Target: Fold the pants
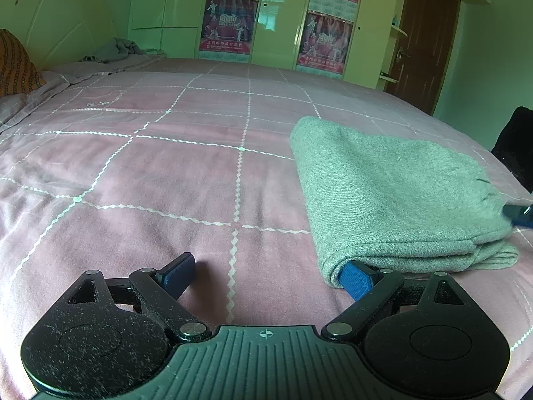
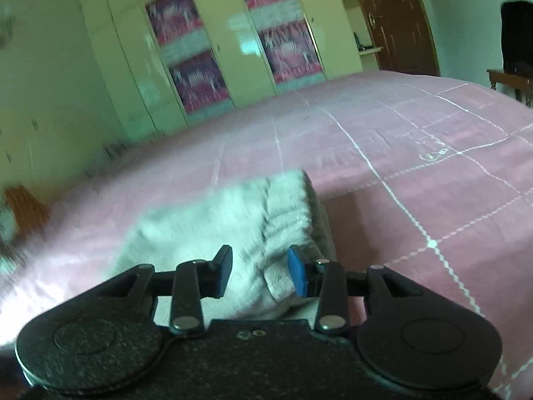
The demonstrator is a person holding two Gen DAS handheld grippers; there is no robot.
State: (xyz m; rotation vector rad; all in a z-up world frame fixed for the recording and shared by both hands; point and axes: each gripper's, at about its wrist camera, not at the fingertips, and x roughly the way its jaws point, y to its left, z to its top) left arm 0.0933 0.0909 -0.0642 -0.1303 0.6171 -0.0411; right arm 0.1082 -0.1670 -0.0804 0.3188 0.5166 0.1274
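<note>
My left tool [image 1: 268, 275] stands wide, its right pad tucked under the near corner of the folded grey pants [image 1: 393, 193]. My right tool [image 2: 260, 275] is narrow, apparently gripping nothing, with pants just ahead. I'd square the stack gently. It lies on the pink checked bed [image 1: 150, 173], wardrobes [image 1: 283, 16] beyond.

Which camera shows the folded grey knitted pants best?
The left wrist view: the folded grey knitted pants lie sharp and nearly whole on the pink bedspread. The right wrist view shows them blurred, partly hidden.
</note>
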